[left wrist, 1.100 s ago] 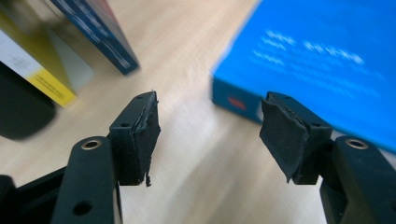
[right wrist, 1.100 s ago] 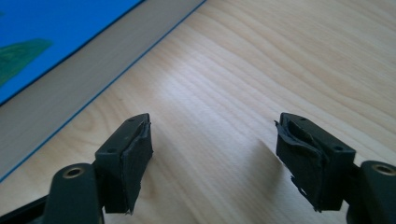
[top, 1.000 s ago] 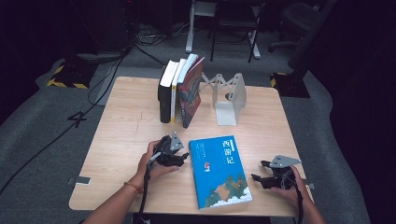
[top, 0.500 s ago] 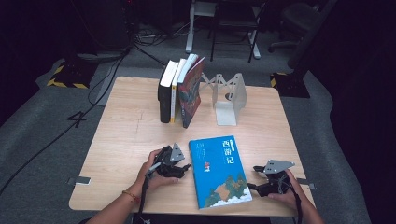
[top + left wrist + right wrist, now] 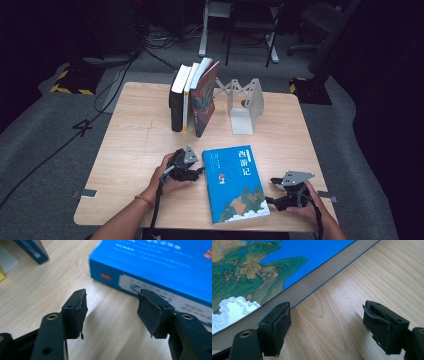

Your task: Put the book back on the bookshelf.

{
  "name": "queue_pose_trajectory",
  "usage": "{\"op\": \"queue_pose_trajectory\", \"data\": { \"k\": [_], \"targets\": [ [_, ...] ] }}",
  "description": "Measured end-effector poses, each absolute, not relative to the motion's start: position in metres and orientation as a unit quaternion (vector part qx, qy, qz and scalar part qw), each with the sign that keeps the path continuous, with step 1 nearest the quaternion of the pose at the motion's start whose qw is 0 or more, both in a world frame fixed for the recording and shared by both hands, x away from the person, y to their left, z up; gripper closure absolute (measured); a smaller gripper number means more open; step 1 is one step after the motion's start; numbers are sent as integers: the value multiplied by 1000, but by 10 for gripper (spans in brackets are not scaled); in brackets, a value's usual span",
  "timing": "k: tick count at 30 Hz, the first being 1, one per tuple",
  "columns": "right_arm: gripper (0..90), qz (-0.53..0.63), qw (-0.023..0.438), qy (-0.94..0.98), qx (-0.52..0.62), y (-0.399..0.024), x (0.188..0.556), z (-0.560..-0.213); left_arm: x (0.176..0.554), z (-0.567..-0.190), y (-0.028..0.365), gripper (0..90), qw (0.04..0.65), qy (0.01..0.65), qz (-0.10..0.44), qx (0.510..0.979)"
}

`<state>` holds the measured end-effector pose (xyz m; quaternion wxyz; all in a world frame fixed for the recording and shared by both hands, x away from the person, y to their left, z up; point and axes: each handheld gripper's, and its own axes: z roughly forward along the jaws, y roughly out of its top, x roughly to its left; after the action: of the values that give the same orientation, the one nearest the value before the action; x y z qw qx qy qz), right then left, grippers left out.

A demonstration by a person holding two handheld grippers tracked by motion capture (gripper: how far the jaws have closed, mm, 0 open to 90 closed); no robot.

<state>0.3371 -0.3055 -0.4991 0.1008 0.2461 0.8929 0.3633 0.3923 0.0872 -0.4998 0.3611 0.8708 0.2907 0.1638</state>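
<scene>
While the high view shows your glossy blue hardcover book (image 5: 234, 182) flat on the pale wooden table (image 5: 130, 135) between both grippers, your left gripper (image 5: 111, 310), jaws just narrowing yet holding nothing, faces its printed spine; your right gripper (image 5: 338, 326) gapes empty beside the grey page edge.

My right gripper (image 5: 325, 326) is hovering with fingers (image 5: 277, 327) spread over bare tabletop (image 5: 352, 285), one finger beside the blue book's (image 5: 287, 262) page edge.
</scene>
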Motion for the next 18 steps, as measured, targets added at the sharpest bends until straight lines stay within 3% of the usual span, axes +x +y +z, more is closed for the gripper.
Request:
{"op": "queue_pose_trajectory", "data": {
  "k": [11,18],
  "targets": [
    [224,349,104,906,214,-283,327,-496,415,-485,79,453,394,289,163,857],
    [198,352,99,905,216,-277,325,-497,419,-488,82,387,379,298,158,861]
  ]
}}
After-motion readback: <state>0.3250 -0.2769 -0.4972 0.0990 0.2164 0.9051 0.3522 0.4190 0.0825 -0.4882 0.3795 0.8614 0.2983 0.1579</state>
